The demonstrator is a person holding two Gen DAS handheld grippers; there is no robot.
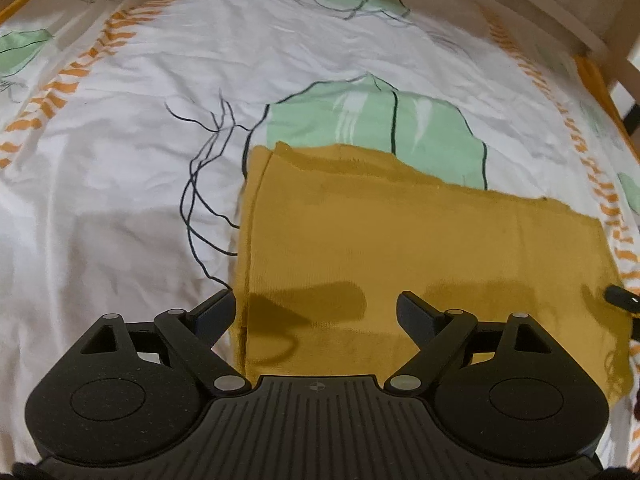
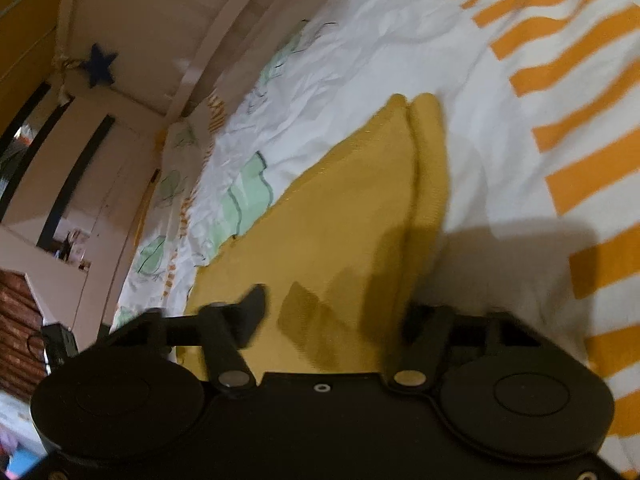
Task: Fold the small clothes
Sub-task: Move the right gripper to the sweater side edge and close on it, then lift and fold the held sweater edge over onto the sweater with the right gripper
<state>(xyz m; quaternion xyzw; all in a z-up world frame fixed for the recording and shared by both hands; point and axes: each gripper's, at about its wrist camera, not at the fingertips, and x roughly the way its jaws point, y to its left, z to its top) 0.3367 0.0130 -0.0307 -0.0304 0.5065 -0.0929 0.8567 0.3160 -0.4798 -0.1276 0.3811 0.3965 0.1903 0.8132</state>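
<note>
Since the mustard cloth (image 1: 400, 248) already lies flat on the bedsheet (image 1: 120, 140) as a neat layered rectangle, I'd say at least one fold is done, maybe another left. My left tongs (image 1: 316, 310) hover over its near left corner, jaws spread wide and empty. Right tongs (image 2: 336, 316) sit around 3 o'clock at the far edge, also apart, gripping nothing.

A white bedsheet (image 1: 120, 152) printed with green leaves and orange stripes fills both views. A pale wooden bed frame (image 1: 560, 4) curves across at one o'clock. In the right wrist view, a blue star (image 2: 98, 65) hangs at ten o'clock, a brick wall (image 2: 16, 320) at eight.
</note>
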